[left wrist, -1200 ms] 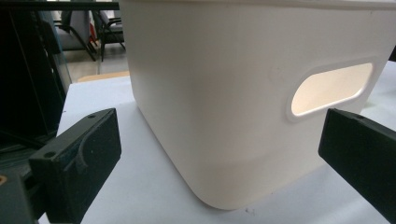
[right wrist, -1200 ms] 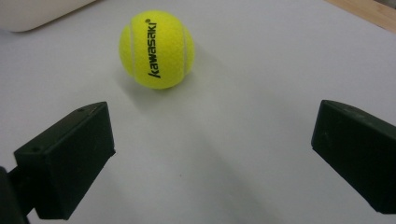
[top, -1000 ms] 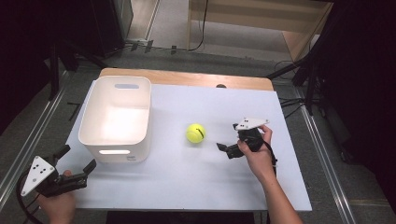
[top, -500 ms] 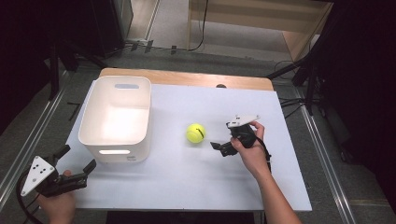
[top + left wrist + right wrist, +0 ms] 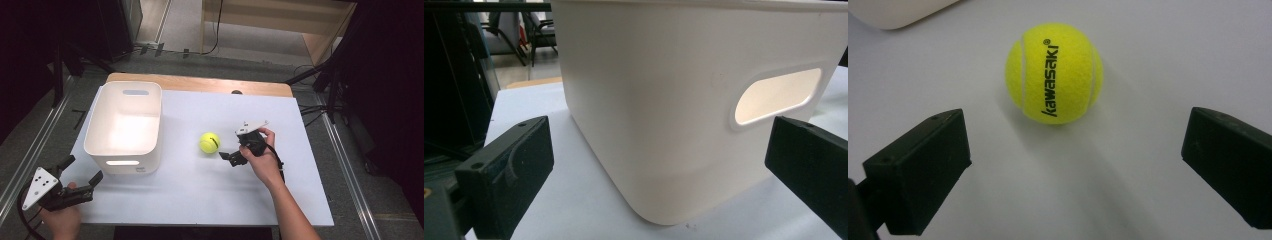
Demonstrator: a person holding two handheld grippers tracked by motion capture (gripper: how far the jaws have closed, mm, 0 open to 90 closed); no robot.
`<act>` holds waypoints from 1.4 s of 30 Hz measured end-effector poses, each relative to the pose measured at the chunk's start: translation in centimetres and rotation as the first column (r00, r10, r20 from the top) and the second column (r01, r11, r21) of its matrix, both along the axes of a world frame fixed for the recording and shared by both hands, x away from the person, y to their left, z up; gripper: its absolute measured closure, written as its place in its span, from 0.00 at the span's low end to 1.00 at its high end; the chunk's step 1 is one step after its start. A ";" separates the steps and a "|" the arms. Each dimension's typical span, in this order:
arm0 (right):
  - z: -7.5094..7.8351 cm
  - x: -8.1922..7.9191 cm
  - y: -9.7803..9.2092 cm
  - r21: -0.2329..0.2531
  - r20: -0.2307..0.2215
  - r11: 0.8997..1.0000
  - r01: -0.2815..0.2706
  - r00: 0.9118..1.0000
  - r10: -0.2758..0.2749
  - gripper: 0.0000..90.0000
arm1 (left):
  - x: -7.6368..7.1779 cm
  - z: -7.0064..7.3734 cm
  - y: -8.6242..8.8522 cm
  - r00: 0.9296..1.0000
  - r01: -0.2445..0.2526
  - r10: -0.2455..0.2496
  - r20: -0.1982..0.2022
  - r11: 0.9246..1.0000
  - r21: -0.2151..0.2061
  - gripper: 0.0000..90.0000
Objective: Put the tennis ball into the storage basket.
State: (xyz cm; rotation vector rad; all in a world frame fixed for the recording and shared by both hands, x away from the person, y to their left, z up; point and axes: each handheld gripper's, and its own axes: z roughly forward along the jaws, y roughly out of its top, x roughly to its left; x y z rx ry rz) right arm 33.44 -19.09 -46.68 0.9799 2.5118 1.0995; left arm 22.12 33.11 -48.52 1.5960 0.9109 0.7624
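Reaching: right gripper points at the ball from the right-hand side, jaws spread wide, nothing between them yet.
Left gripper: left gripper hangs off the near left corner of the tabletop, jaws wide apart and empty, facing the bin's near wall.
Ball: yellow tennis ball rests around the middle of the tabletop, just beyond the right gripper's jaws and apart from them; in the right gripper view the tennis ball sits centred between the jaws, slightly ahead.
Handling: likely light, springy, felt-covered so not slippery, but prone to roll if nudged.
Hold: best across its widest part, jaws on opposite sides.
Bin: white bin stands towards the far left, near the ball but well clear.
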 end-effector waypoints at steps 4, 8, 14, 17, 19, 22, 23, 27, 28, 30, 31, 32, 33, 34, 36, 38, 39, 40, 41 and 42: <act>0.0 0.2 0.4 -0.003 -0.001 1.000 -0.008 1.000 0.008 0.00 | 0.0 0.0 0.0 1.000 0.001 -0.001 0.000 1.000 0.000 0.00; -0.1 0.5 0.9 -0.010 -0.005 1.000 -0.023 1.000 0.023 0.00 | 0.0 0.0 0.0 1.000 0.000 0.000 0.000 1.000 -0.002 0.00; -0.3 0.7 1.6 -0.017 -0.017 0.999 -0.032 0.999 0.032 0.00 | 0.0 0.0 0.0 1.000 0.001 -0.001 0.000 1.000 -0.003 0.00; -0.6 1.0 2.0 -0.020 -0.020 0.999 -0.038 0.999 0.038 0.00 | 0.0 0.0 0.1 1.000 0.001 -0.001 0.000 1.000 -0.002 0.00; -0.8 1.3 2.3 -0.022 -0.037 0.999 -0.036 0.999 0.035 0.00 | 0.0 0.0 0.1 1.000 0.002 -0.002 0.002 1.000 -0.004 0.00; -1.0 1.6 2.6 -0.020 -0.043 0.999 -0.043 0.998 0.042 0.00 | 0.0 0.0 0.1 1.000 0.002 -0.002 0.003 1.000 -0.006 0.00; -1.0 1.7 2.7 -0.018 -0.049 0.999 -0.047 0.998 0.046 0.00 | 0.0 0.0 0.1 1.000 0.002 -0.002 0.003 1.000 -0.005 0.00; -1.0 2.1 3.0 -0.011 -0.054 0.999 -0.046 0.997 0.046 0.00 | 0.0 0.0 0.1 1.000 0.002 -0.002 0.003 1.000 -0.006 0.00; -1.0 2.1 3.0 -0.011 -0.054 0.999 -0.046 0.997 0.046 0.00 | 0.0 0.0 0.1 1.000 0.002 -0.002 0.003 1.000 -0.006 0.00; -1.1 2.3 3.2 -0.008 -0.062 0.999 -0.045 0.997 0.045 0.00 | 0.0 0.0 0.1 1.000 0.001 -0.001 0.003 1.000 -0.006 0.00; -1.1 2.4 3.3 -0.009 -0.067 0.999 -0.044 0.997 0.043 0.00 | 0.0 0.0 0.1 1.000 0.002 -0.002 0.003 1.000 -0.006 0.00; -1.2 2.6 3.5 -0.011 -0.063 0.999 -0.043 0.997 0.042 0.00 | 0.0 0.0 0.1 1.000 0.002 -0.002 0.003 1.000 -0.007 0.00; -1.2 2.7 3.6 -0.012 -0.069 0.999 -0.034 0.997 0.033 0.00 | 0.0 0.0 0.1 1.000 0.002 -0.002 0.003 1.000 -0.006 0.00; -1.3 2.8 3.7 -0.009 -0.072 0.999 -0.036 0.997 0.036 0.02 | 0.0 0.0 0.1 1.000 0.002 -0.002 0.003 1.000 -0.006 0.00; -1.3 2.9 4.0 -0.016 -0.069 1.000 -0.025 0.997 0.024 0.05 | 0.0 0.0 0.1 1.000 0.000 0.000 0.002 1.000 -0.007 0.00; -1.3 3.1 4.1 -0.012 -0.074 1.000 -0.026 0.997 0.025 0.05 | 0.0 0.0 0.1 1.000 0.001 -0.001 0.003 1.000 -0.011 0.00; -1.3 3.1 4.1 -0.012 -0.074 1.000 -0.026 0.997 0.025 0.05 | 0.0 0.0 0.1 1.000 0.001 -0.001 0.003 1.000 -0.011 0.00; -1.3 3.2 4.2 -0.009 -0.077 1.000 -0.028 0.997 0.027 0.05 | 0.0 0.0 0.1 1.000 0.001 -0.001 0.003 1.000 -0.011 0.00; -1.3 3.3 4.3 -0.007 -0.082 1.000 -0.026 0.996 0.026 0.05 | 0.0 0.0 0.1 1.000 0.001 -0.001 0.003 1.000 -0.012 0.00; -1.3 3.4 4.5 -0.012 -0.088 1.000 -0.023 0.996 0.022 0.05 | 0.0 0.0 0.1 1.000 0.001 -0.001 0.002 1.000 -0.008 0.00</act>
